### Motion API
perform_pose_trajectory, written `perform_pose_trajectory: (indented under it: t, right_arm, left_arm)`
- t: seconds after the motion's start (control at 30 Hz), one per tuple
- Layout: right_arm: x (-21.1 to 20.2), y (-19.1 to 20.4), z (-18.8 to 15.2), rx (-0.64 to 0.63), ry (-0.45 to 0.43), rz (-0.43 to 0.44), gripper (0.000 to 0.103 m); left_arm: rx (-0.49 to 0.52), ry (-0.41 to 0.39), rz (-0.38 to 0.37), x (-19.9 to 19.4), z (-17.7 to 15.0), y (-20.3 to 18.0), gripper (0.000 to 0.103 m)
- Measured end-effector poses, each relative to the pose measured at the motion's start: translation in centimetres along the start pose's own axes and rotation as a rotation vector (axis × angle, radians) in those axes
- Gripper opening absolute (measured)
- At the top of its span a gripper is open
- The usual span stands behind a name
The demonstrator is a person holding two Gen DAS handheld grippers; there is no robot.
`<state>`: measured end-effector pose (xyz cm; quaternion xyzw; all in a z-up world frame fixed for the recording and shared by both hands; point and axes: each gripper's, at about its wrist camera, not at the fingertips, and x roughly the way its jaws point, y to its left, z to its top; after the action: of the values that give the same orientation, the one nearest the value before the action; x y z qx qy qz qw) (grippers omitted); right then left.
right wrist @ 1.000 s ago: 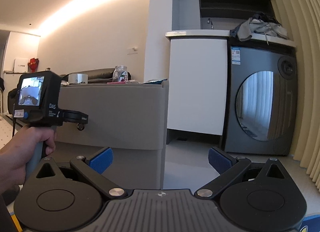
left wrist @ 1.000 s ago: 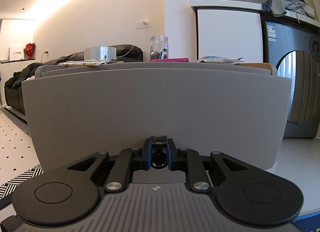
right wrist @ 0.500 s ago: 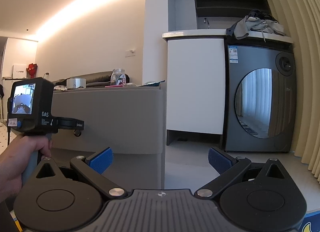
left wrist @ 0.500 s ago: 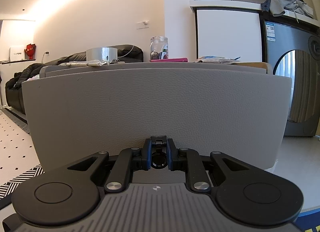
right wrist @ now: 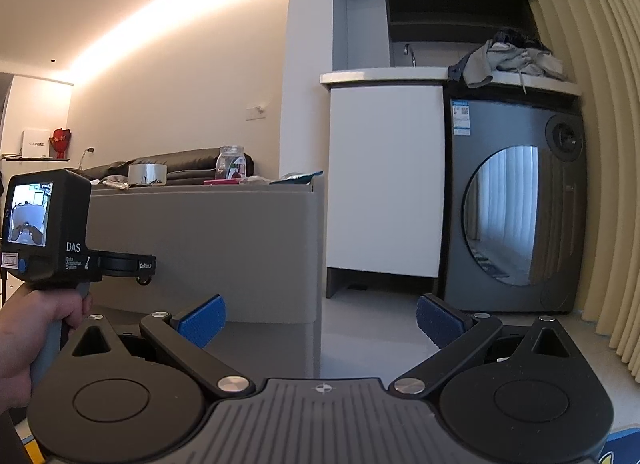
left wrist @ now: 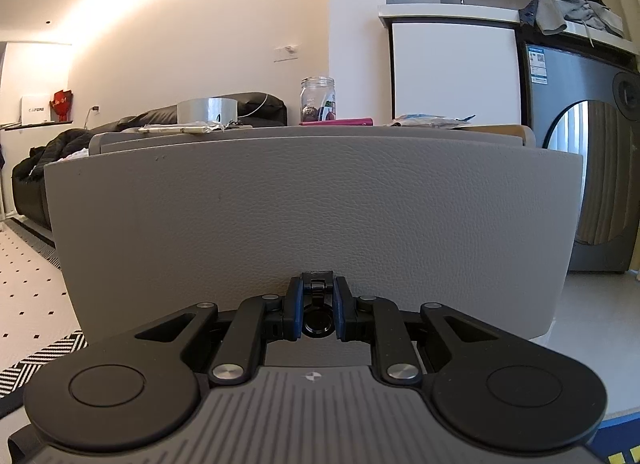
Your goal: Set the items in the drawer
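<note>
2 grippers, 1 busy: the left gripper (left wrist: 317, 314) is clamped on the ring pull (left wrist: 317, 323) low on the grey drawer front (left wrist: 312, 216), apparently opening it. The right gripper (right wrist: 320, 322) waits wide open and empty. Next, reach the jar (left wrist: 318, 104) and tape roll (left wrist: 207, 110) on top, far behind.

My left tongs' (right wrist: 146, 266) housing reads "DAS". A white box (right wrist: 36, 143) on a far shelf reads "CAPERE", I think.
</note>
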<state>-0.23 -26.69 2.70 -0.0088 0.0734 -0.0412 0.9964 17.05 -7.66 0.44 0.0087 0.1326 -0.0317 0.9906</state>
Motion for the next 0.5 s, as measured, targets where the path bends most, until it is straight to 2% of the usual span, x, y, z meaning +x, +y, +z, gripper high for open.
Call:
perform_pose_trajectory:
  t: [0.3,0.5]
  right_arm:
    - [-0.1,0.7,0.2,-0.003,-0.018,0.018,0.103]
    - [-0.1,0.7,-0.3,0.015,0.000,0.032,0.103]
  left_arm:
    - [-0.016,0.004,-0.004,-0.8,-0.2,0.1,0.017]
    - [-0.009,0.004,-0.008,-1.5,-0.4,0.2,0.017]
